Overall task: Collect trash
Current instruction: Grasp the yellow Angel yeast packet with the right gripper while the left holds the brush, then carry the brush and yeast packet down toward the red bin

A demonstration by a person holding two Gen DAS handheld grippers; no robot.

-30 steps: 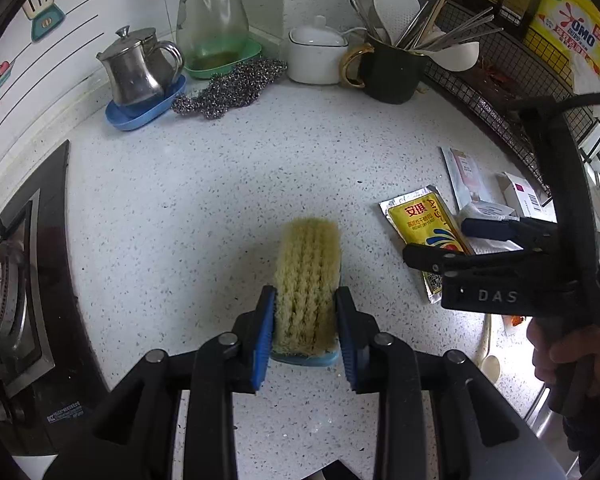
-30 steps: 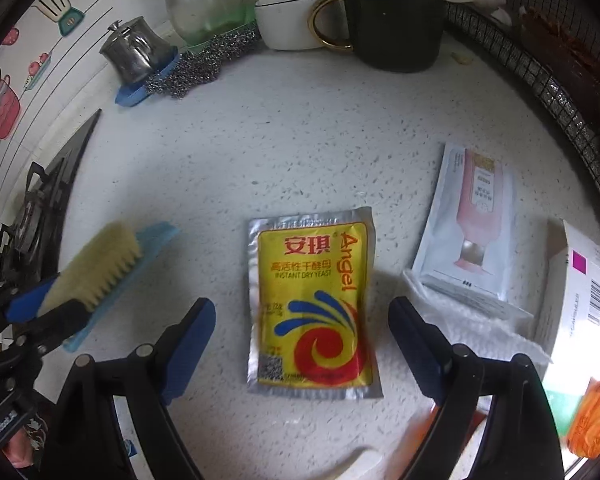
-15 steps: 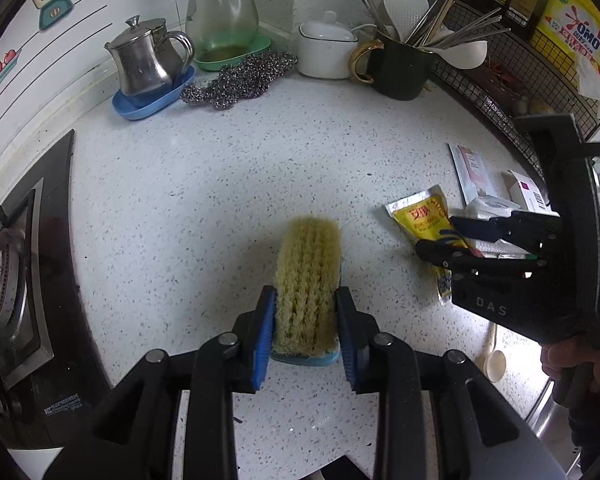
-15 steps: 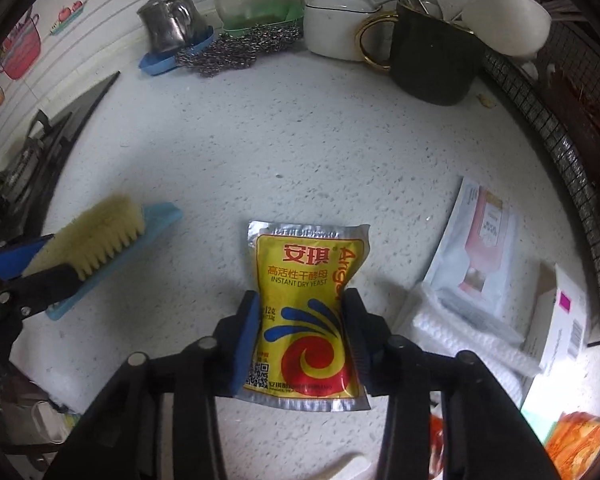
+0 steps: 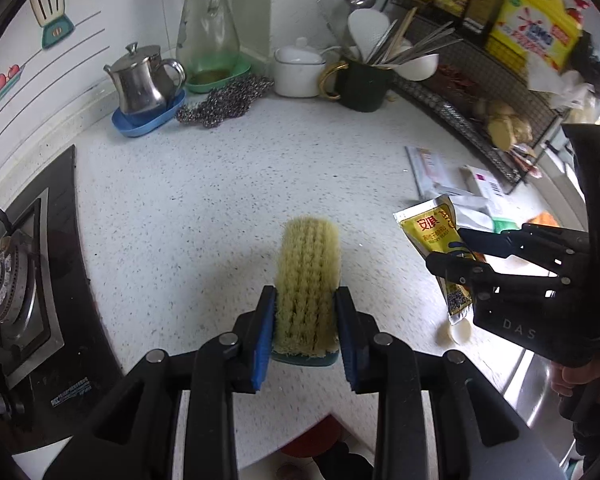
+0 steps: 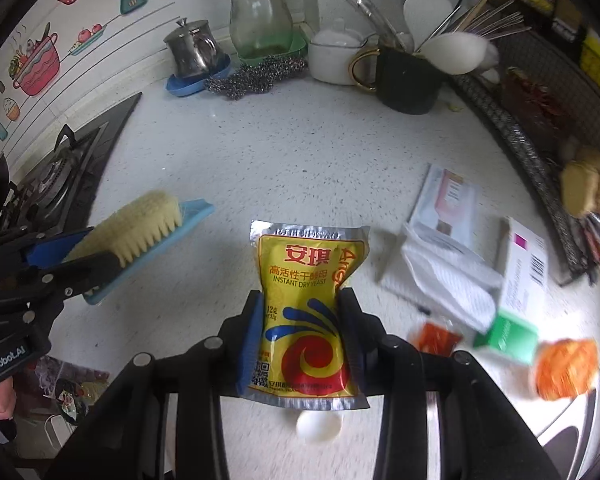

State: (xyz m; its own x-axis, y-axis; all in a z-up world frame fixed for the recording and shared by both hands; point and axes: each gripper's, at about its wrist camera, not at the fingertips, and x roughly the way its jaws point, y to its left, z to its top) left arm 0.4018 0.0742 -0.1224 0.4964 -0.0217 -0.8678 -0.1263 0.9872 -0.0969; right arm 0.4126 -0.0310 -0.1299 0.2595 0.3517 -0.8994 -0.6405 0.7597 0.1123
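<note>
At the back of the white speckled table [image 5: 204, 184], a dark mug [image 5: 362, 84] with a gold handle holds white spoons, chopsticks and metal utensils. Beside it stands a lidded white pot [image 5: 298, 74], its contents hidden. A tall glass carafe [image 5: 210, 28] sits in a green dish [image 5: 220, 78] with a little brownish liquid at its base, and a steel teapot [image 5: 140, 82] rests on a blue saucer [image 5: 148, 118]. A steel-wool scrubber [image 5: 222, 100] lies between saucer and pot. A wire rack [image 5: 484, 92] along the right edge carries ginger, dried chillies and a yellow detergent bottle [image 5: 534, 36].

The left hand-held gripper [image 5: 306, 332] is closed to the width of a scrub brush [image 5: 308, 284], its blue pads pressing the yellow bristles on both sides, the brush's blue back facing down.

The right hand-held gripper [image 6: 302, 340] is pinched narrowly on a yellow yeast packet [image 6: 306, 308], which buckles between the fingers and is raised off the table. Below it lies a white oval object [image 6: 318, 426]. To the right, the rest of the trash stays on the table: a pink-printed sachet [image 6: 446, 202], crumpled white paper [image 6: 454, 276], a white carton [image 6: 526, 268], a green box [image 6: 508, 334] and orange wrappers [image 6: 564, 368].
</note>
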